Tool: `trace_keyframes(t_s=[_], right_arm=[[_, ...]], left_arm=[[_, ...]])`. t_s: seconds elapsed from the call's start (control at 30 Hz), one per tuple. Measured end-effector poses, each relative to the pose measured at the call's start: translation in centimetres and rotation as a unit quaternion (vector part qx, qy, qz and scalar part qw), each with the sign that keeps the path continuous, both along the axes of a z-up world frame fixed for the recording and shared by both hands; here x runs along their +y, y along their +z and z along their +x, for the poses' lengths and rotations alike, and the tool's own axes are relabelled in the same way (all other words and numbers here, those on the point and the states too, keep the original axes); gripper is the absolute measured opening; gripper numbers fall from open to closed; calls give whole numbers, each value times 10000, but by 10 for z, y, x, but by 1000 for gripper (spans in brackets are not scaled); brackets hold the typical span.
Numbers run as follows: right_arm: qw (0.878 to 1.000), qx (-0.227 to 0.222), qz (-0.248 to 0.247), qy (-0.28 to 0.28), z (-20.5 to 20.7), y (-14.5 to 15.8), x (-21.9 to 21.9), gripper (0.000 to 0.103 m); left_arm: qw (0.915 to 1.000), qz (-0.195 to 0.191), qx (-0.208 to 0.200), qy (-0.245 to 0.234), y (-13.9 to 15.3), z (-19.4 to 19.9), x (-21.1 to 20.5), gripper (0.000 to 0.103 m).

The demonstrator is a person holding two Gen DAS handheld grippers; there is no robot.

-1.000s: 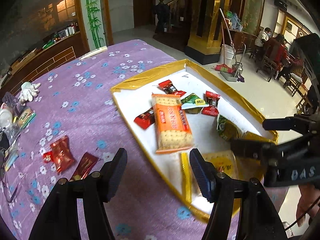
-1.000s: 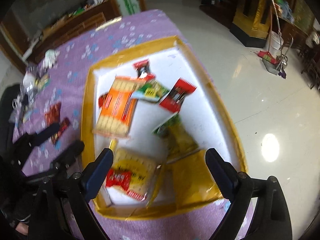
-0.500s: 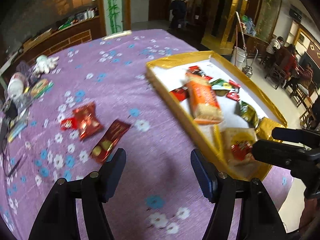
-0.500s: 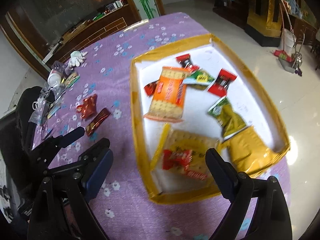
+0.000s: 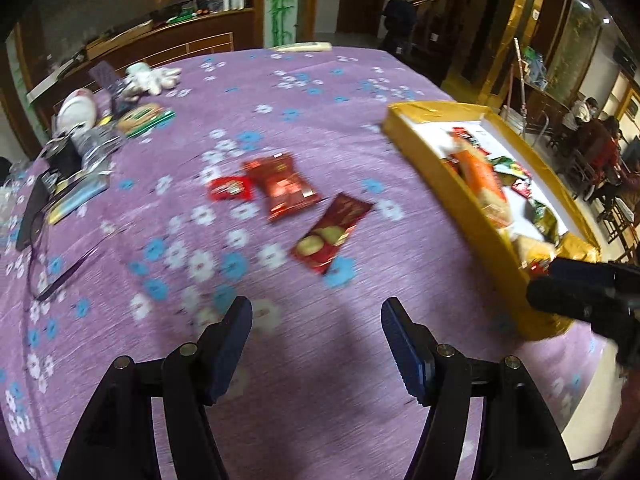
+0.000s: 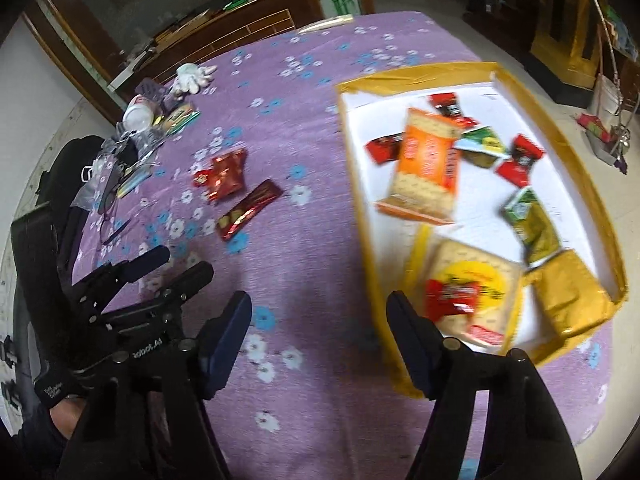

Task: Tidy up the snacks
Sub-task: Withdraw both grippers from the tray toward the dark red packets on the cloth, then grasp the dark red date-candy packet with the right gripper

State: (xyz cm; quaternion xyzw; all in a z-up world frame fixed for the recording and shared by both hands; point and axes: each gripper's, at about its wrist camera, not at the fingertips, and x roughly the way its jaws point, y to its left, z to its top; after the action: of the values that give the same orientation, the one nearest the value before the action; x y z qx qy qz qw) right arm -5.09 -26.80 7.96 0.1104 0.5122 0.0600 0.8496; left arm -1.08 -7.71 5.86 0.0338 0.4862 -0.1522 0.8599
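Left wrist view. The left gripper (image 5: 316, 344) hangs above the purple flower-printed tablecloth (image 5: 360, 420), its dark ribbed fingers (image 5: 230, 344) apart with nothing between them. Ahead lie three loose snacks: a long dark-red foil wrapper picturing round sweets (image 5: 330, 234), a crinkled red foil packet (image 5: 282, 190) and, touching it, a small red sachet (image 5: 231, 189). The gold-walled, white-floored cardboard tray (image 5: 452, 200) stands to the right. Judged next step: collect the long wrapper, the nearest. It lies flat and slick, so the fingers should straddle its narrow width and press down into the soft cloth before closing, lest the foil skid.

Right wrist view. The right gripper (image 6: 318, 334) has its jaws closing on empty air, above the cloth just beside the tray's near wall. Inside the tray (image 6: 596, 196) lie an orange cracker pack (image 6: 426, 166), a clear cracker pack with a yellow disc (image 6: 476, 280), and green (image 6: 534, 224) and red (image 6: 520, 160) sachets. All are thin, glossy, crushable films; grip lightly.
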Motion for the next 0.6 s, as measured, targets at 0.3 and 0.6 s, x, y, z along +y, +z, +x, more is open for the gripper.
trace_keyframes(t_s=[0.3,0.6], right_arm=[[9997,97,38,215,48,-9,45,50],[9975,110,-337,612,129,-14,101,50]], left_arm=[[9992,105,108,365,-7,-9,66,70],[9979,230,65,605,-6,-20,114,70]])
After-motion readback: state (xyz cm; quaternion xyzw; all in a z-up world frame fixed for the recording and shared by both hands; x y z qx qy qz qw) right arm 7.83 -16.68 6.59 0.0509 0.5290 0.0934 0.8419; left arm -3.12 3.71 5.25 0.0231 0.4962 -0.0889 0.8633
